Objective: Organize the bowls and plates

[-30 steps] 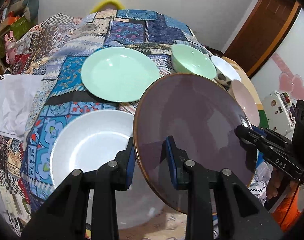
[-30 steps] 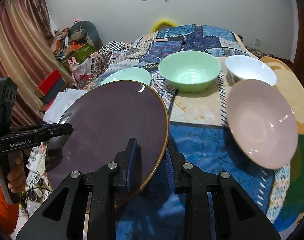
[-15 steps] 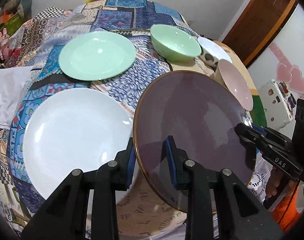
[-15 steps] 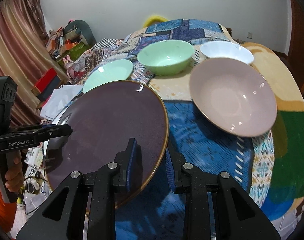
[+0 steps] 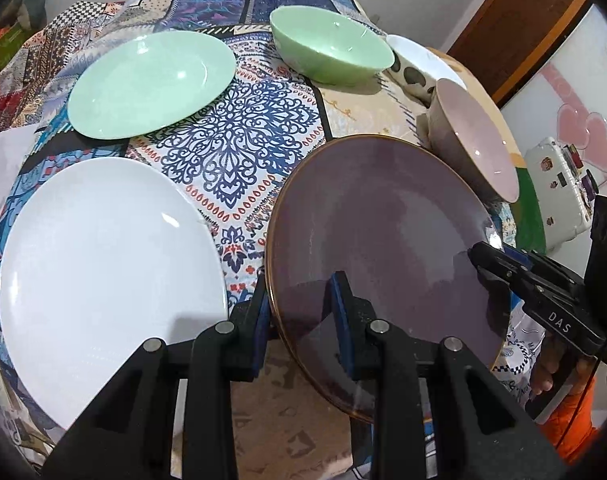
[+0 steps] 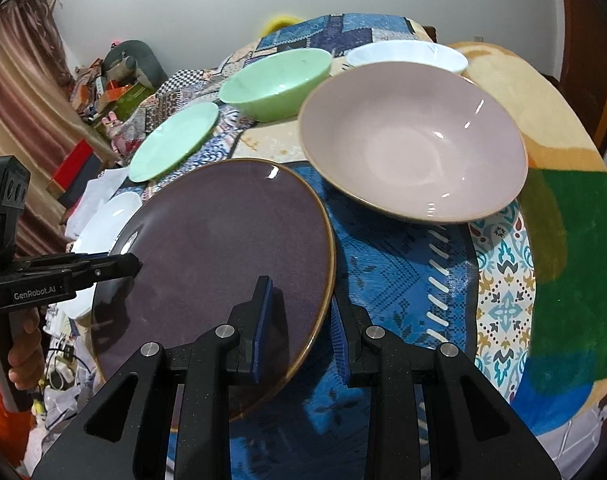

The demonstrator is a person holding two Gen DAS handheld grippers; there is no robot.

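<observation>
I have the dark purple plate pinched at its gold rim by both tongs: my left gripper clamps the edge at the lower middle of the left wrist view, and my right gripper clamps the opposite edge, showing at the right of that same view. The plate hangs tilted above the patterned cloth, with the white plate at lower left and the mint-green plate at upper left. In the right wrist view I see the pink bowl at upper right, the green bowl and white bowl beyond it.
</observation>
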